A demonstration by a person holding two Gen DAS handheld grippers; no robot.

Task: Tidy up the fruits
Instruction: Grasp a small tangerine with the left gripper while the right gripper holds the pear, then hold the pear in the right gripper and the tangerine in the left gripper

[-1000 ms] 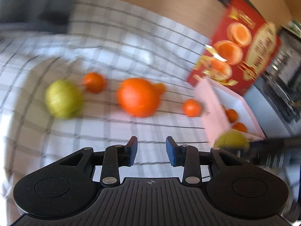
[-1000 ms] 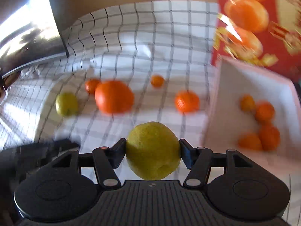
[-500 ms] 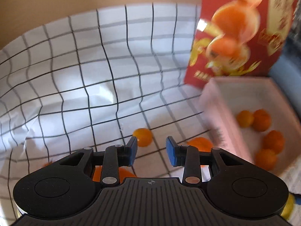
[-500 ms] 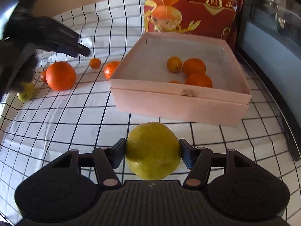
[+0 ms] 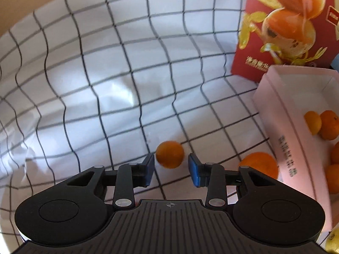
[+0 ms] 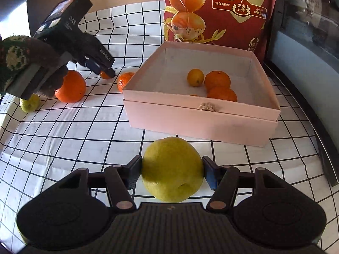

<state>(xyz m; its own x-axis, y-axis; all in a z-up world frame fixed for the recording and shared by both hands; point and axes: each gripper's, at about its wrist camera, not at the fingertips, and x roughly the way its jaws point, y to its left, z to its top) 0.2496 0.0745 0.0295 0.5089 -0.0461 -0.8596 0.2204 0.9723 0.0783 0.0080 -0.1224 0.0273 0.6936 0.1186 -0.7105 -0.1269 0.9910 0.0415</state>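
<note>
My left hand (image 6: 45,78), in a dark knit glove, tilts my left gripper (image 5: 171,169) forward and down toward the checked cloth (image 5: 106,80). Its blue-padded jaws stand moderately open on either side of a small orange (image 5: 170,154) lying on the cloth, without touching it. A larger tangerine (image 5: 259,164) rests against the pink box's (image 6: 201,122) outer wall just to the right.

My right gripper (image 6: 172,172) is held level near the cloth, just short of the box's front wall, jaws closed on a yellow-green pear (image 6: 172,169). The pear sits crosswise to the view, its dimpled end toward the camera. Inside the box lie several oranges (image 6: 217,80). Behind it stands a red bag (image 6: 214,10); a big orange (image 6: 71,86) and a second pear (image 6: 29,103) lie far left.
</note>
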